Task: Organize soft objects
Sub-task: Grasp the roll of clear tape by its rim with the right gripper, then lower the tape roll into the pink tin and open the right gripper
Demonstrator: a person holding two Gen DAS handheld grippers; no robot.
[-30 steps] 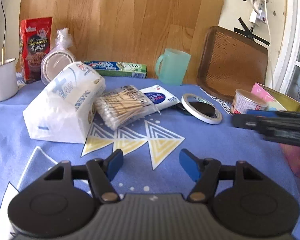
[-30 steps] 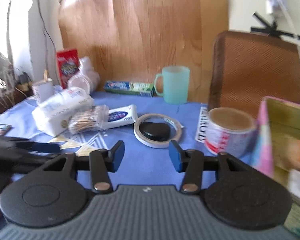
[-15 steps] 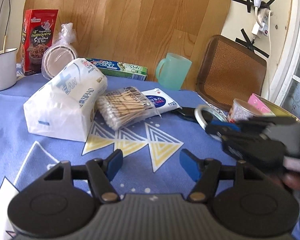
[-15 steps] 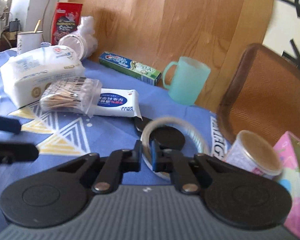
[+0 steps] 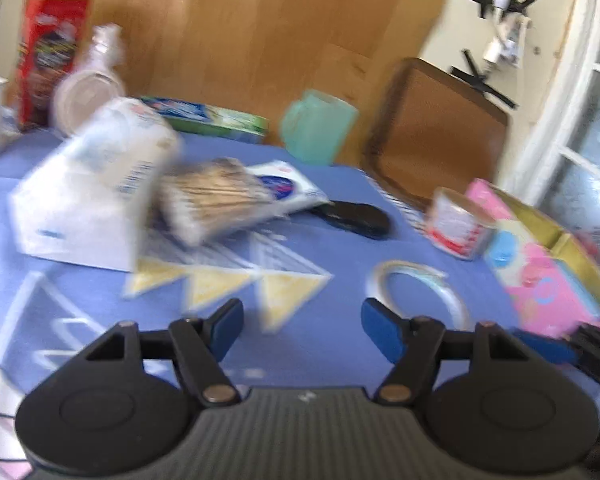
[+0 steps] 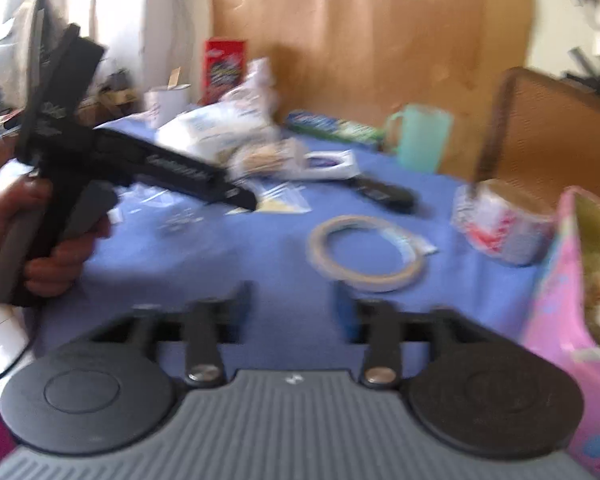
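Opening over blue cloth (image 6: pixel 204 248), right gripper (image 6: pixel 292 304) jaws empty, tape ring (image 6: pixel 366 254) lying just ahead; left gripper (image 5: pixel 300 326) opening too, nothing between.

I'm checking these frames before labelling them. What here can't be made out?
- Print on the white tissue pack and the cotton swab bag: motion blur, both views.
- Contents of the pink box: cut off by the right edge and blurred.
- Right gripper: fingertips smeared in its own view as the jaws open, nothing between them; the tape ring lies beyond.
- Left gripper: pads sharp, jaws opening, empty.
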